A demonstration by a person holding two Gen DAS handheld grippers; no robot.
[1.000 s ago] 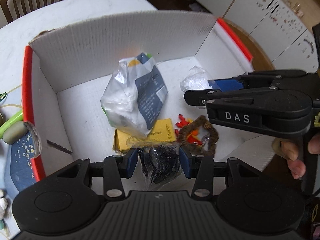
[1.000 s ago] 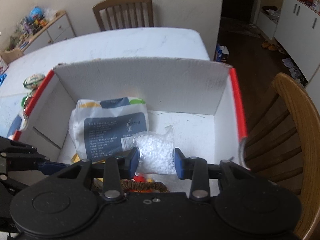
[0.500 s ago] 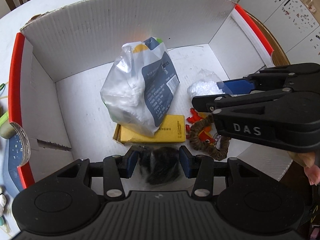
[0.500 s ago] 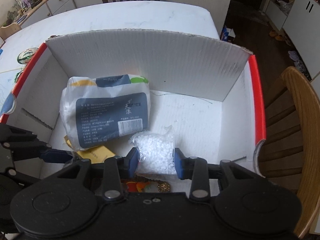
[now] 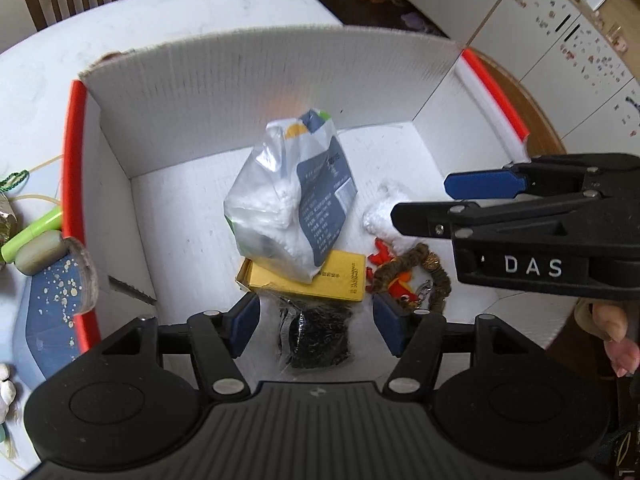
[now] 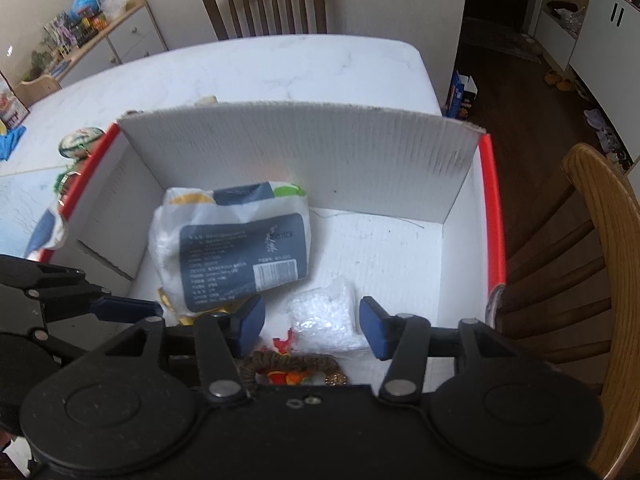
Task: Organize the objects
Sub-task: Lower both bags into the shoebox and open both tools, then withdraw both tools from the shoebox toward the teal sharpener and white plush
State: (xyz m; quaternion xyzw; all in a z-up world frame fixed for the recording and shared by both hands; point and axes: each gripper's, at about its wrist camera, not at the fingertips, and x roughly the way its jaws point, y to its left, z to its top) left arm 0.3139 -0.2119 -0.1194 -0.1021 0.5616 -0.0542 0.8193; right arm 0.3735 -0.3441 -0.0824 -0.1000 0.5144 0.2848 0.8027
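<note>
A white box with red edges [image 5: 74, 160] [image 6: 492, 216] stands on the table. My left gripper [image 5: 316, 320] is open above a clear bag of black bits [image 5: 316, 336] lying on the box floor. My right gripper [image 6: 312, 324] is open over a clear bag of white beads [image 6: 324, 316] [image 5: 380, 216], which rests on the floor. A large white and blue bag [image 5: 292, 204] [image 6: 236, 252] lies on a yellow box [image 5: 316, 276]. A brown braided ring with red bits [image 5: 412, 280] [image 6: 288, 368] lies beside them.
A green stick [image 5: 32, 232], a grey pebble-like piece [image 5: 38, 252] and a blue speckled item [image 5: 52, 304] lie on the table left of the box. Wooden chairs [image 6: 596, 264] [image 6: 264, 0] stand at the right and far side. A round patterned object [image 6: 80, 140] lies behind the box.
Both grippers have opened and let go of their bags, which now lie on the box floor. Both grippers have pulled up and back a little.
</note>
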